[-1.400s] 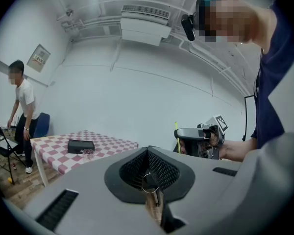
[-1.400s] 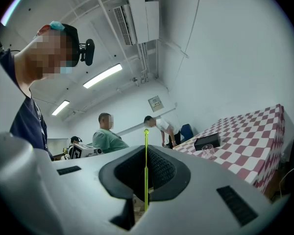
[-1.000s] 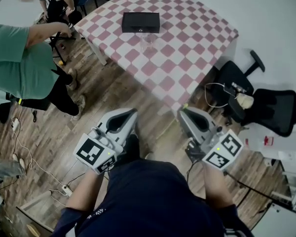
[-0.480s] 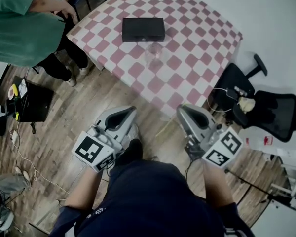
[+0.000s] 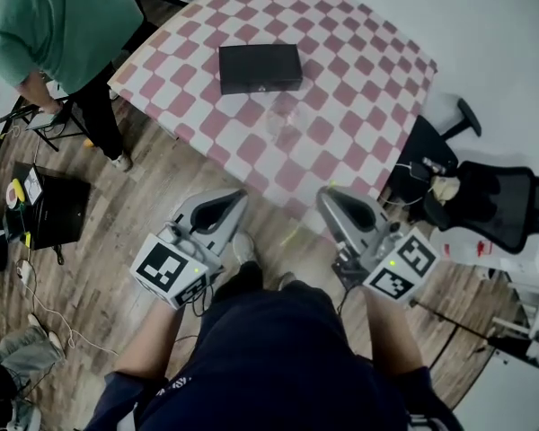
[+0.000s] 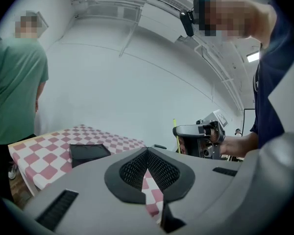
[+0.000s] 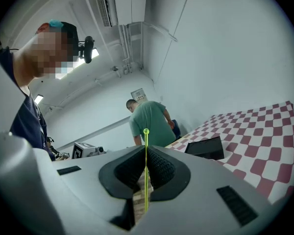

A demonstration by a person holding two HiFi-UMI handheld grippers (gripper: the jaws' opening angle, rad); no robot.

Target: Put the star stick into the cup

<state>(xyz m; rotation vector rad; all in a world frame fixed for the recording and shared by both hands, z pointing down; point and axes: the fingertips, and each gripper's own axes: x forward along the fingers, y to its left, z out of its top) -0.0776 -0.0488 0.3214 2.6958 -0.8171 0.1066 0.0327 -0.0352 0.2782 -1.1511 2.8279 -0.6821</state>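
Observation:
A clear cup (image 5: pixel 286 126) stands on the pink-and-white checked table (image 5: pixel 359 70), just in front of a black box (image 5: pixel 260 68). My right gripper (image 5: pixel 328 194) hovers over the wooden floor short of the table's near edge, shut on the thin yellow-green star stick (image 7: pixel 146 170). The stick stands upright between the jaws, its tip poking above them. The left gripper view shows the same stick (image 6: pixel 176 133) above the right gripper. My left gripper (image 5: pixel 236 196) is level with the right one, shut with nothing in it. Both are well short of the cup.
A person in a green shirt (image 5: pixel 63 21) stands bent at the table's left corner. Black office chairs (image 5: pixel 499 200) sit to the right of the table. A black case (image 5: pixel 49 206) and cables (image 5: pixel 36 294) lie on the floor at left.
The person in green has moved up along the table's left side. The table and cup sit a little nearer in view. Both grippers keep their pose, the stick still held.

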